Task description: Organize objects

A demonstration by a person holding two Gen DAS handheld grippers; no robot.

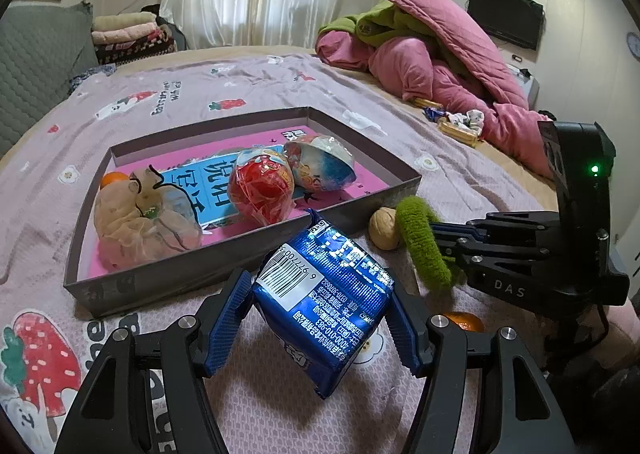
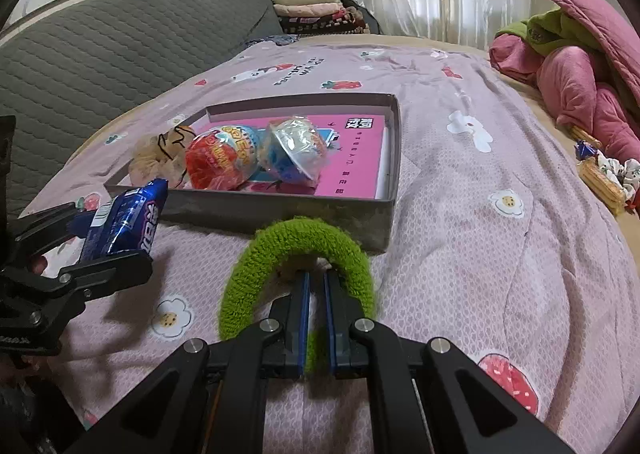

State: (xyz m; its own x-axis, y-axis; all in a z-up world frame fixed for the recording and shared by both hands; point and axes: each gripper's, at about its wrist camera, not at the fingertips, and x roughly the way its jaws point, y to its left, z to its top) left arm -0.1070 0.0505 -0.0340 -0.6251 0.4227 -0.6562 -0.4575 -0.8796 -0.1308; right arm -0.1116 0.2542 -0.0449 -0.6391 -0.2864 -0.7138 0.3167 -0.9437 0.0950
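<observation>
Left gripper [image 1: 320, 318] pinches a blue snack pack [image 1: 324, 302] between its blue pads [image 1: 228, 318], holding it tilted above the bed [image 1: 280, 406], just short of the near wall of the box [image 1: 168, 278]. From the right wrist view the same pack [image 2: 124, 221] shows at the left, raised beside the box's near left corner.

Right gripper [image 2: 316, 318] has its pads nearly pressed together on a fuzzy green ring [image 2: 296, 238]; the ring loops up and over the fingertips, its far side close to the box's [image 2: 280, 209] near wall. In the left wrist view the ring [image 1: 424, 242] hangs from the right gripper [image 1: 448, 242] just beside a walnut [image 1: 383, 229], which lies on the bed near the box's right corner. An orange piece [image 1: 464, 321] peeks out behind the left gripper's right finger.

Inside the box sit a red wrapped egg [image 1: 260, 189] and a blue-and-white wrapped egg [image 1: 320, 165], touching each other on a pink sheet, with a beige mesh pouch [image 1: 140, 217] at the left end and a small orange ball [image 1: 114, 178] behind it.

Farther off on the bed, by the heaped pink quilt [image 1: 440, 65], lie a few snacks [image 2: 600, 177] and a floral scrunchie [image 2: 624, 169].
</observation>
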